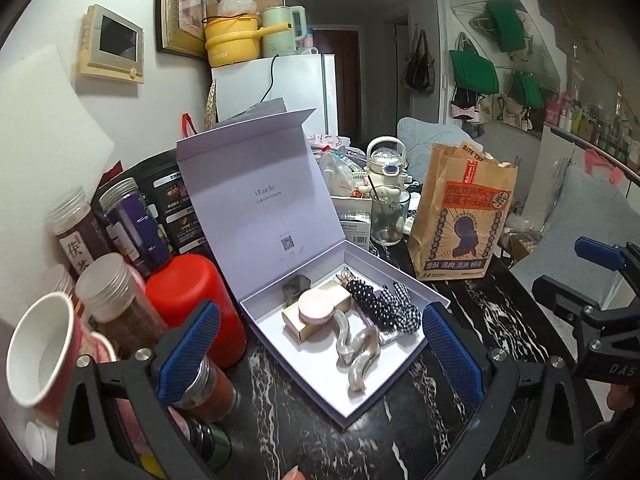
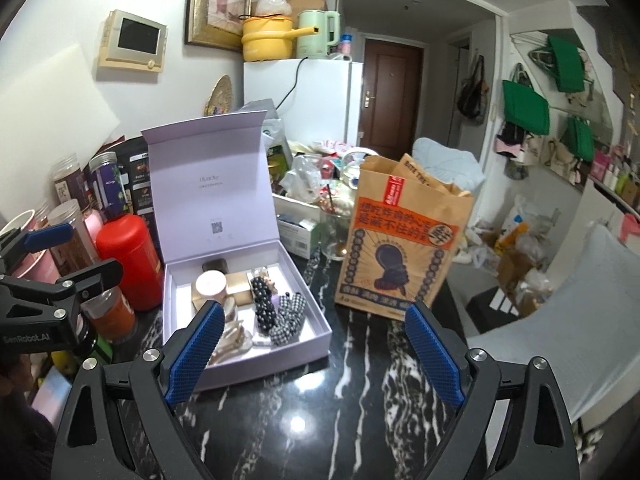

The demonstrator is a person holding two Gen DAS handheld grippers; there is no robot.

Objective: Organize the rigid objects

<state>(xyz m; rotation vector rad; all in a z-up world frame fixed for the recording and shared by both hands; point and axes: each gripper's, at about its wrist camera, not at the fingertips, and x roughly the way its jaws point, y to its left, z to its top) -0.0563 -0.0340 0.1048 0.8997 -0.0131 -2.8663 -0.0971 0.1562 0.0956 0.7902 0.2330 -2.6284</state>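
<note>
A lilac gift box [image 1: 400,272] lies open on the black marble table, lid upright; it also shows in the right wrist view [image 2: 308,300]. Inside lie a pink round compact [image 1: 317,306] on a beige box [image 1: 294,326], a silver wavy hair clip [image 1: 356,354], a polka-dot scrunchie [image 1: 366,300], a gingham bow [image 1: 404,308] and a small dark cube [image 1: 296,286]. My left gripper [image 1: 316,354] is open and empty, hovering above the box's near corner. My right gripper [image 2: 314,354] is open and empty, over the table just right of the box.
A red canister [image 1: 200,300], several lidded jars [image 1: 108,300] and a paper cup [image 1: 44,352] crowd the left. A brown paper bag [image 1: 464,216] and a glass [image 1: 388,216] stand behind the box. A white fridge [image 2: 316,96] is at the back.
</note>
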